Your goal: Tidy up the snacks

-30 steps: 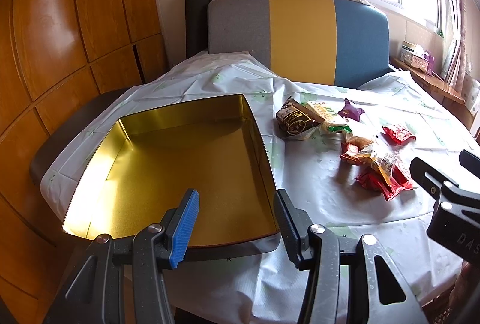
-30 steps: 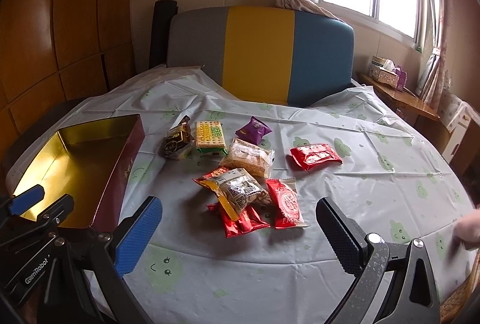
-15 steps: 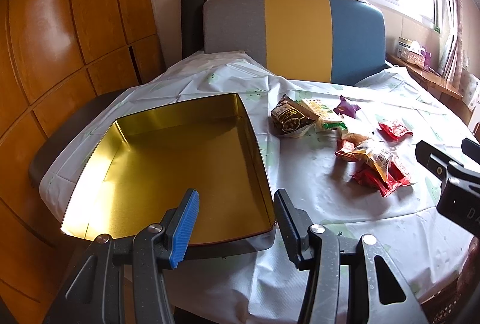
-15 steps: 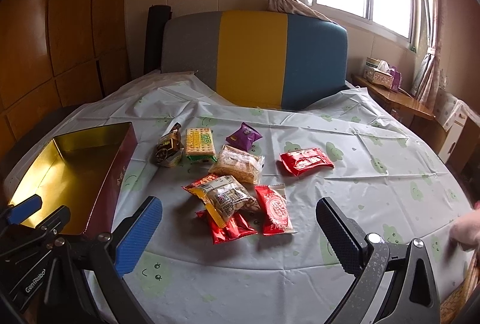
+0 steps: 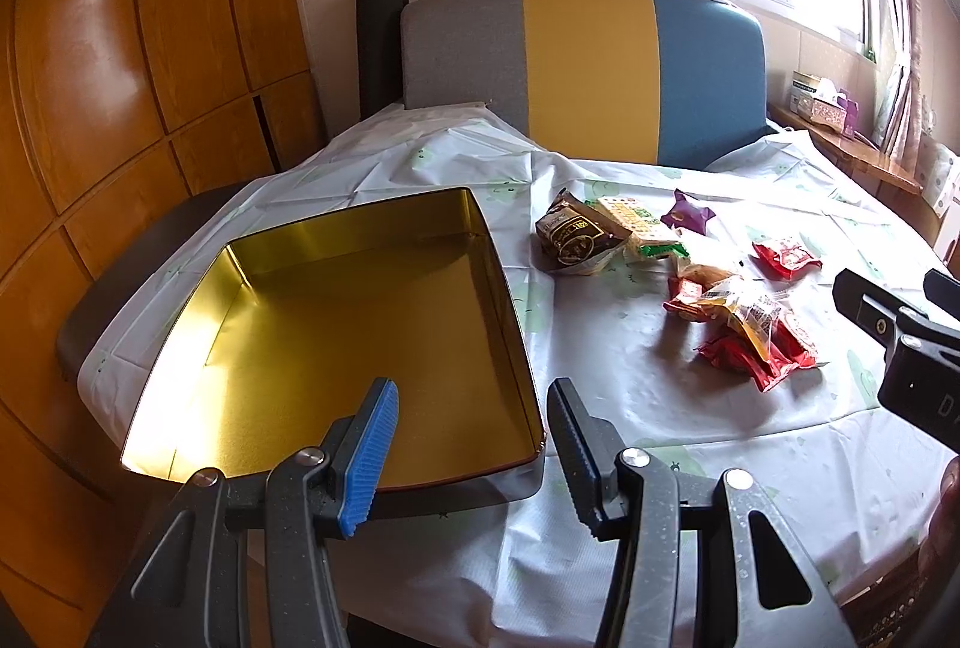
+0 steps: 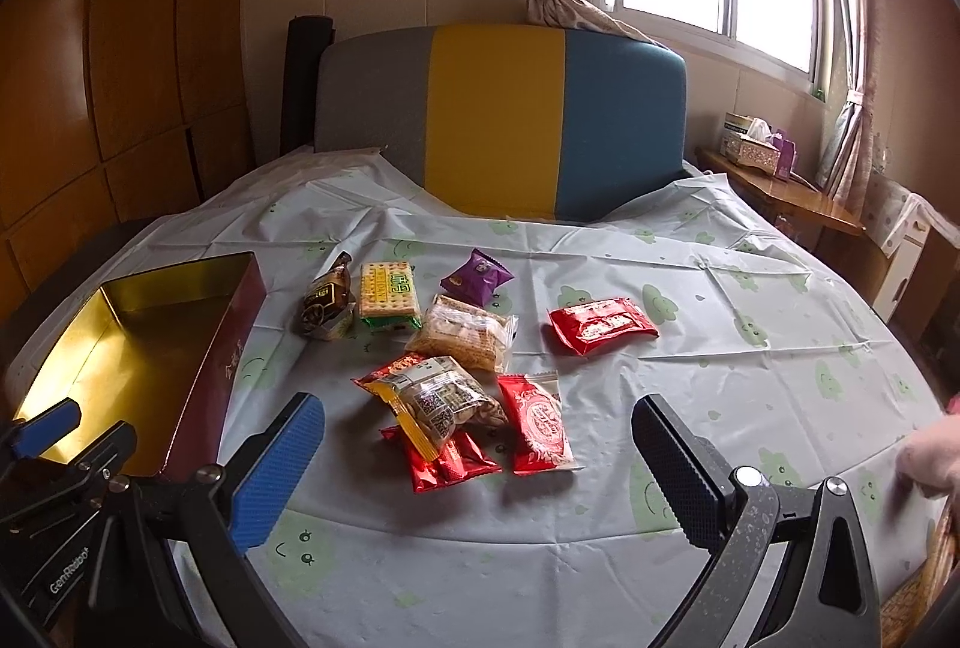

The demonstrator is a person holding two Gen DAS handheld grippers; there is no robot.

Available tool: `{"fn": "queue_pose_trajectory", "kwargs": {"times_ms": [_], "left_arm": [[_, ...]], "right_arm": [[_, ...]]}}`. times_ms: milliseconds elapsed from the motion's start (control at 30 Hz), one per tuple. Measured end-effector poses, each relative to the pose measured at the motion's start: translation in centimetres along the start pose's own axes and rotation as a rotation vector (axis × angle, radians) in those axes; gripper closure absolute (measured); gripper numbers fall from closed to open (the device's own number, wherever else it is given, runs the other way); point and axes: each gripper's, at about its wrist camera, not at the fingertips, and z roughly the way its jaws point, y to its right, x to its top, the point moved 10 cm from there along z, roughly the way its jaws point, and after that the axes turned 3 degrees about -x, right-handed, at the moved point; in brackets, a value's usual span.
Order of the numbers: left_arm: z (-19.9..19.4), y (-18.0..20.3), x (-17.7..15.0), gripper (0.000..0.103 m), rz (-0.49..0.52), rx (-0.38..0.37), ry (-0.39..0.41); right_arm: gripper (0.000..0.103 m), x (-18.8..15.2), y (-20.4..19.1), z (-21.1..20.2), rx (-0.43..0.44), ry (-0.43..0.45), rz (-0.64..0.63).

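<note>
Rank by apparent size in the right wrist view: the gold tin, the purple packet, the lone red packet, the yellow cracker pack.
1. gold tin, clearly largest
2. lone red packet
3. yellow cracker pack, close to the red one and lying farther back, so those two are uncertain
4. purple packet, smallest

The lowest red packet (image 6: pixel 454 459) lies half-hidden under the clear bag (image 6: pixel 441 402) — print unreadable.
</note>
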Motion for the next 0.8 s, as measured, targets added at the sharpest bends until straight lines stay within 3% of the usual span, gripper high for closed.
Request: {"fn": "queue_pose_trajectory", "kwargs": {"times_ms": [500, 667, 800], "left_arm": [[0.3, 0.9, -0.2, 0.050, 0.015, -0.036, -0.016], [0.9, 2.7, -0.9, 0.043, 0.035, -0.150, -0.050], [1.8, 4.6, -1.4, 0.043, 0.126, -0.141, -0.087]], "right_arm": [[0.000, 1.7, 2.4, 0.6, -0.007, 0.009, 0.002], [0.000, 3.7, 6.6, 2.9, 0.011, -0.047, 0.055], [0.000, 3.7, 11.0, 5.9, -0.012, -0.139, 0.084]]}}
